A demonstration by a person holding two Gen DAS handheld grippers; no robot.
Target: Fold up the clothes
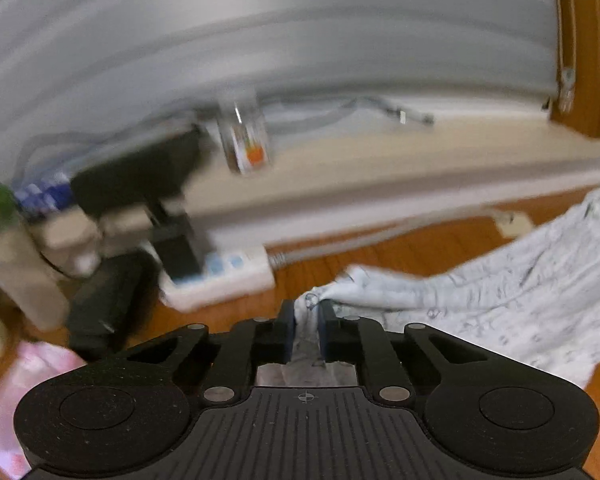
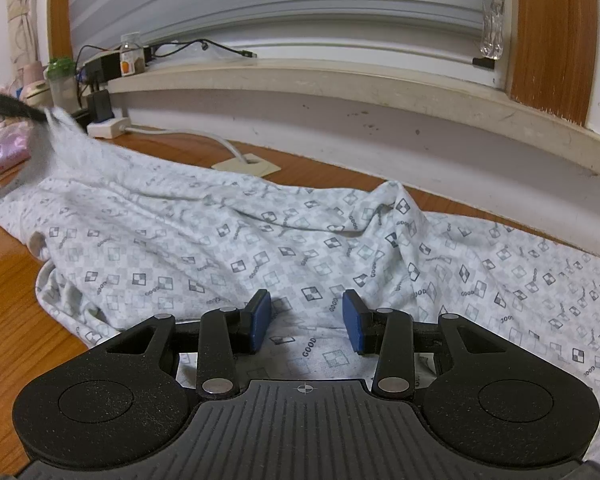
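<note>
- A pale blue-white garment (image 2: 284,240) is seen spread across a wooden worktop (image 2: 16,312), just below a windowsill (image 2: 340,84); it is crumpled, with soft ridges and folds running across it.
- The fabric is printed with small grey chequered squares, and the word "GOOD" can be read beside several of them; the cloth looks thin and soft.
- In the left wrist view, a bunched corner of the garment (image 1: 480,292) is pinched between the blue pads of the left gripper (image 1: 307,320), whose jaws are drawn narrow around it; the cloth is stretched away to the right from that grip.
- The right gripper (image 2: 306,316) is held just above the garment with its jaws spread wide and nothing between them; its blue pads (image 2: 260,316) are flat and rectangular, set on black matt linkages.
- The worktop is a smooth, orange-brown wood.
- A white power strip (image 2: 108,126) is seen at the far left of the worktop, with a white cable (image 2: 204,138) curving from it to a pale square plate (image 2: 246,166) set in the wood.
- On the windowsill a clear plastic bottle (image 2: 132,56) with an orange label is standing; grey horizontal slats fill the window behind it.
- The left wrist view is heavily blurred.
</note>
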